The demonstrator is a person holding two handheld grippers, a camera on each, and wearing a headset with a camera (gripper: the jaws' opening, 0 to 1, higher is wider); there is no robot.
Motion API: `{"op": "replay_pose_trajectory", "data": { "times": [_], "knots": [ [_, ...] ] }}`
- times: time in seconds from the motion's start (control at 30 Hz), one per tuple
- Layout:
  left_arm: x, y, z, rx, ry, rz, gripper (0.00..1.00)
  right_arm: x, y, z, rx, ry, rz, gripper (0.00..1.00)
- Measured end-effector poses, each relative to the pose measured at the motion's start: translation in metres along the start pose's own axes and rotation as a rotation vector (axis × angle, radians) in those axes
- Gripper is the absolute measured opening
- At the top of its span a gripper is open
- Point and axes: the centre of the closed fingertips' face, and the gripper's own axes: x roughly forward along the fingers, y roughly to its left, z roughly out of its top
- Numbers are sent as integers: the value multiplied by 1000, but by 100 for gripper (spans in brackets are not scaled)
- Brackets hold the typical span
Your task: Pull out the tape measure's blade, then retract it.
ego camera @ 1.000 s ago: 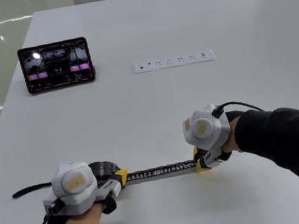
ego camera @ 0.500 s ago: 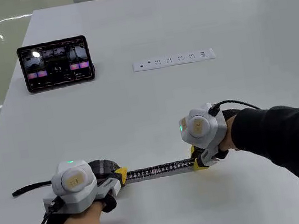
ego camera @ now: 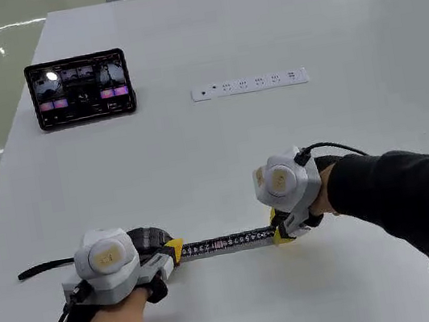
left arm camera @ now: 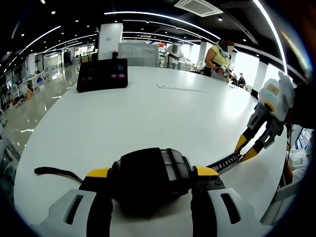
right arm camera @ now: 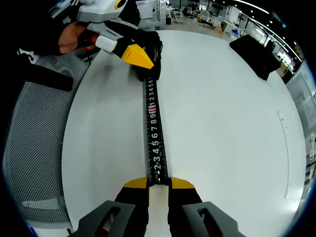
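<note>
Horizontally, blade (ego camera: 228, 244) runs from tape measure (ego camera: 150, 240) in left gripper (ego camera: 166, 255) to right gripper (ego camera: 281, 233).

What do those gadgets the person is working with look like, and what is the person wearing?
The left tongs and right tongs match: each has a rounded white and grey body with a pale round disc on top, and grey and black jaws ending in yellow tips. A black cable runs from each. The person wears black sleeves.
</note>
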Motion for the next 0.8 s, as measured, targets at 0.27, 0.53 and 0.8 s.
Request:
{"op": "replay_pose_trajectory", "data": {
  "times": [0.27,0.53,0.8],
  "knots": [
    [0,0,0,0,1,-1,60,1,0,4,5,-3,-1,10],
    [-1,0,0,0,0,-1,60,2,0,7,7,-6,-2,10],
    [-1,-1,0,-1,0,-1,60,3,0,9,10,-9,-1,10]
  ]
}}
